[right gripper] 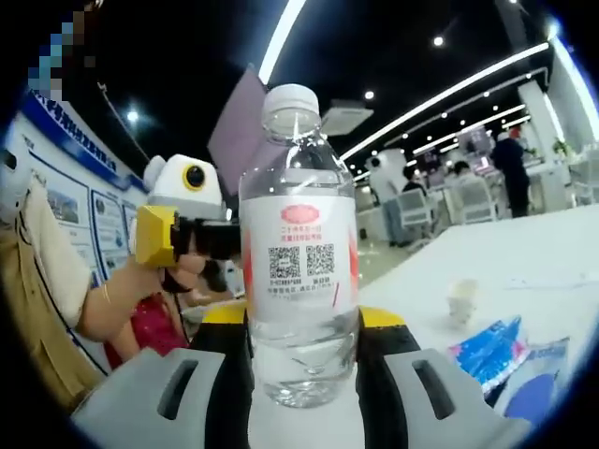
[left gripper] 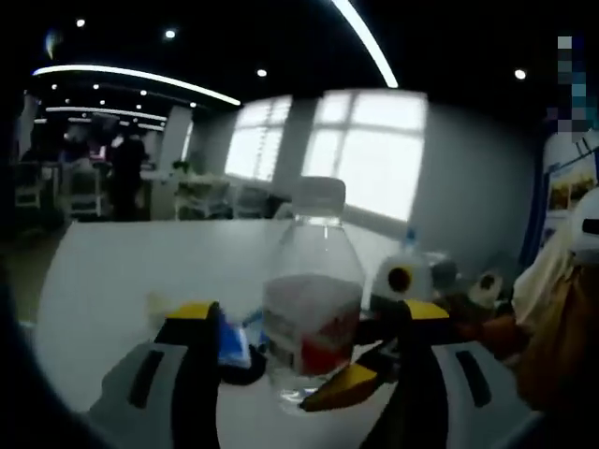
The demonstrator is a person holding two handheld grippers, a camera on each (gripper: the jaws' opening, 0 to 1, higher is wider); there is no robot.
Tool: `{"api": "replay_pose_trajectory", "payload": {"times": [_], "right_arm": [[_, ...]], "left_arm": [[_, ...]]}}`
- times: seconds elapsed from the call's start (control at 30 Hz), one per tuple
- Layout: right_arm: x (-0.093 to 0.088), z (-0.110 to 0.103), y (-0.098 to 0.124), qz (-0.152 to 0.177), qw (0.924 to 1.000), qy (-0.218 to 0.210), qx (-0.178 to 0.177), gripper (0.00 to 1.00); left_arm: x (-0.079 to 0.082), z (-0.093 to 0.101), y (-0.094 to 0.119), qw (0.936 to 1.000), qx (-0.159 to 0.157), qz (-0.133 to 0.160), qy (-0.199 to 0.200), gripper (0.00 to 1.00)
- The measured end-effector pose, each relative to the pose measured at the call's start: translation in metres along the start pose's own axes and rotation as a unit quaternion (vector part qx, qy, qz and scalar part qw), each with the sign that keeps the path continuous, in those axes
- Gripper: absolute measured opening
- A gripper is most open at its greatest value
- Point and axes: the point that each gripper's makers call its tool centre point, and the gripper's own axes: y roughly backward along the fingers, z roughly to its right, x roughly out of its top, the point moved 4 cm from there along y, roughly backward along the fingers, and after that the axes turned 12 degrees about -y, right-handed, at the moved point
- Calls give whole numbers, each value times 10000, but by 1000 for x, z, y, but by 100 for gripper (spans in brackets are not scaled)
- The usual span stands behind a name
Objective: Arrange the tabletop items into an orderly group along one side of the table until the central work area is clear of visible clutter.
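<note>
A clear water bottle (right gripper: 300,253) with a white cap and a red-and-white label stands upright between my right gripper's (right gripper: 304,323) jaws, which are shut on its lower half. In the left gripper view the same bottle (left gripper: 309,309) sits just ahead of my left gripper (left gripper: 309,313), whose yellow-tipped jaws stand wide open on either side of it. The right gripper (left gripper: 351,374) reaches in from the right at the bottle's base. In the right gripper view, the left gripper (right gripper: 159,234) shows behind the bottle, held by a hand. A blue packet (left gripper: 234,341) lies on the white table (left gripper: 122,271).
Blue-and-white packets (right gripper: 491,351) and a small white cup-like item (right gripper: 461,299) lie on the table (right gripper: 533,253) to the right. A person's tan sleeve (right gripper: 37,309) is at the left. Chairs, desks and people stand far off.
</note>
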Motion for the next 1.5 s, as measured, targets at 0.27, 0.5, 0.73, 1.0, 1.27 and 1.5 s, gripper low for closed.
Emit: {"api": "replay_pose_trajectory", "payload": {"times": [0.27, 0.5, 0.73, 1.0, 1.27, 1.5], "right_arm": [[-1, 4, 0, -21, 9998, 87, -186, 41], [-1, 5, 0, -48, 9992, 246, -308, 41], [-1, 7, 0, -116, 9968, 560, -555, 41], [-4, 6, -2, -134, 9953, 686, -676, 41], [-3, 6, -3, -64, 9949, 694, -723, 41], [-2, 3, -4, -5, 9949, 727, -704, 41]], "left_arm": [[1, 3, -2, 9951, 983, -57, -66, 76], [4, 6, -4, 9878, 1558, 1, -42, 73], [-2, 4, -6, 9856, 1673, 40, 238, 64], [-1, 3, -5, 9829, 1785, 126, 429, 54], [0, 3, -3, 9804, 1890, 222, 506, 46], [-5, 1, -4, 9788, 1965, 99, 570, 43]]}}
